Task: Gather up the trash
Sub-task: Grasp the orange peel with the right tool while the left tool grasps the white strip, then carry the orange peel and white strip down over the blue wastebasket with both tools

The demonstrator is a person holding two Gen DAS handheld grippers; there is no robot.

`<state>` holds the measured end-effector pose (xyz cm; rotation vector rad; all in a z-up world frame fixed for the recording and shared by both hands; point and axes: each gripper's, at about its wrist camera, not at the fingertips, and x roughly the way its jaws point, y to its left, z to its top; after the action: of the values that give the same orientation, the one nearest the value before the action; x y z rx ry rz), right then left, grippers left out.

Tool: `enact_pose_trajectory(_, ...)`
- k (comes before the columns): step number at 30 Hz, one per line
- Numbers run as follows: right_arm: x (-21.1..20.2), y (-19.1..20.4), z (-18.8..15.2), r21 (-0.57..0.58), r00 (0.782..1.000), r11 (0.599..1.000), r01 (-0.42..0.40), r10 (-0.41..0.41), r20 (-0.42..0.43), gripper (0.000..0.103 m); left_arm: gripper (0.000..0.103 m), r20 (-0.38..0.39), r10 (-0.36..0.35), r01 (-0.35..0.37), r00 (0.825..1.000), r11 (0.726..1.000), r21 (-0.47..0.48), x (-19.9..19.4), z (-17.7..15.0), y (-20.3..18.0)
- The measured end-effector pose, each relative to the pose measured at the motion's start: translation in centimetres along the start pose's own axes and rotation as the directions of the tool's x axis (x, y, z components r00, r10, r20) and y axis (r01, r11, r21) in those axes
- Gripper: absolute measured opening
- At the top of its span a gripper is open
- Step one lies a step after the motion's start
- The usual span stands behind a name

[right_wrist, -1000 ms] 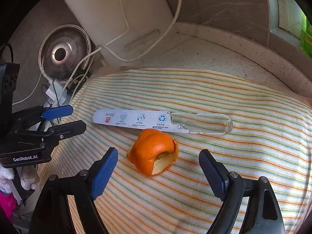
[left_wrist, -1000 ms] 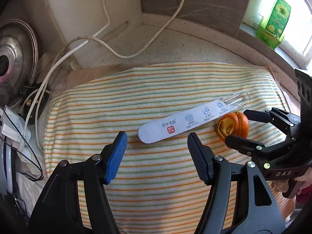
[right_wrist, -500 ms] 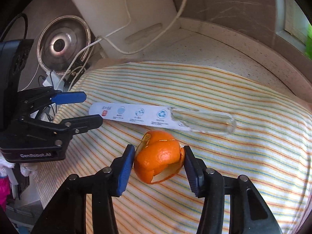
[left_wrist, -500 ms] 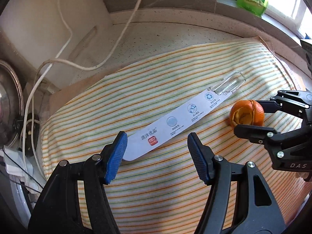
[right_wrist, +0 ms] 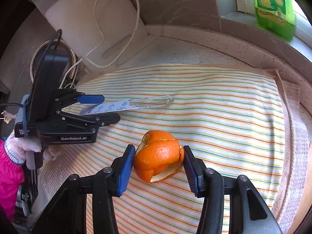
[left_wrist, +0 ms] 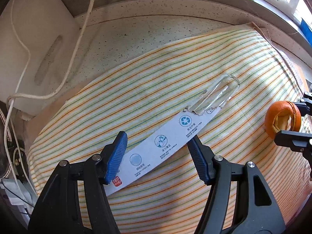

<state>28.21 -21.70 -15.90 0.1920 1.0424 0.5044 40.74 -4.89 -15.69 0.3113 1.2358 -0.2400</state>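
Note:
A curled orange peel [right_wrist: 161,159] sits between the blue pads of my right gripper [right_wrist: 158,152], which is shut on it just over the striped cloth [right_wrist: 214,107]. In the left wrist view the same peel [left_wrist: 280,117] shows at the far right, pinched by the right gripper [left_wrist: 288,120]. A long white packaging card [left_wrist: 185,124] with a torn clear blister [left_wrist: 220,95] lies diagonally on the cloth. My left gripper [left_wrist: 156,142] is open and points steeply down, one finger on each side of the card's printed end. The right wrist view shows that left gripper [right_wrist: 111,108] around the card [right_wrist: 101,108].
A white cutting board [left_wrist: 29,48] leans in the back left corner with a white cable [left_wrist: 78,39] draped over it. A metal lid [right_wrist: 39,58] stands at the left. A green bottle [right_wrist: 273,5] is on the windowsill. A gloved hand with a pink sleeve [right_wrist: 9,171] holds the left gripper.
My right gripper closed on the orange peel and carried it toward the near right. My left gripper dropped toward the card and now straddles it, rolled a little.

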Motion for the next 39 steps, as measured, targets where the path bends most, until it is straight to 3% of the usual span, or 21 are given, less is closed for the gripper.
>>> enact_pose_trajectory(5, -0.3, -0.4, -0.1, 0.014, 1.000, 1.000, -0.004, 0.004, 0.003, 0.051, 0.066, 0.001, -0.036, 0.036, 0.999, 0.998, -0.047, 0.8, 0.7, 0.3)
enact_pose_trajectory(8, -0.3, -0.4, -0.1, 0.014, 1.000, 1.000, -0.005, 0.005, 0.002, 0.051, 0.049, 0.003, -0.072, 0.072, 0.997, 0.995, -0.066, 1.1, 0.9, 0.5)
enact_pose_trajectory(10, -0.3, -0.6, -0.2, 0.017, 1.000, 1.000, -0.006, 0.006, 0.002, 0.051, 0.031, 0.010, -0.076, 0.076, 0.997, 0.994, -0.075, 0.9, 1.0, 0.7)
enact_pose_trajectory(14, -0.2, -0.6, -0.2, 0.017, 1.000, 1.000, -0.004, 0.004, 0.004, 0.051, 0.011, 0.018, -0.100, 0.101, 0.995, 0.988, -0.119, 0.2, 0.5, 1.6)
enact_pose_trajectory(19, 0.0, -0.3, -0.2, 0.006, 1.000, 1.000, -0.002, 0.002, 0.006, 0.050, 0.010, 0.062, -0.140, 0.149, 0.988, 0.972, -0.179, -1.3, -0.9, 2.5)
enact_pose_trajectory(24, 0.0, -0.1, -0.2, 0.014, 1.000, 1.000, -0.011, 0.010, 0.012, 0.049, 0.010, 0.126, -0.195, 0.222, 0.973, 0.939, -0.262, -3.6, -3.6, 2.9)
enact_pose_trajectory(30, -0.7, 0.9, -0.6, 0.015, 0.999, 0.999, -0.033, 0.032, 0.031, 0.048, 0.010, 0.187, -0.152, 0.205, 0.971, 0.930, -0.305, -6.7, -6.5, 3.1)
enact_pose_trajectory(39, -4.3, 2.9, -2.4, 0.008, 0.994, 0.998, -0.067, 0.066, 0.082, 0.047, 0.010, 0.270, -0.111, 0.219, 0.956, 0.884, -0.412, -11.6, -12.8, 3.9)
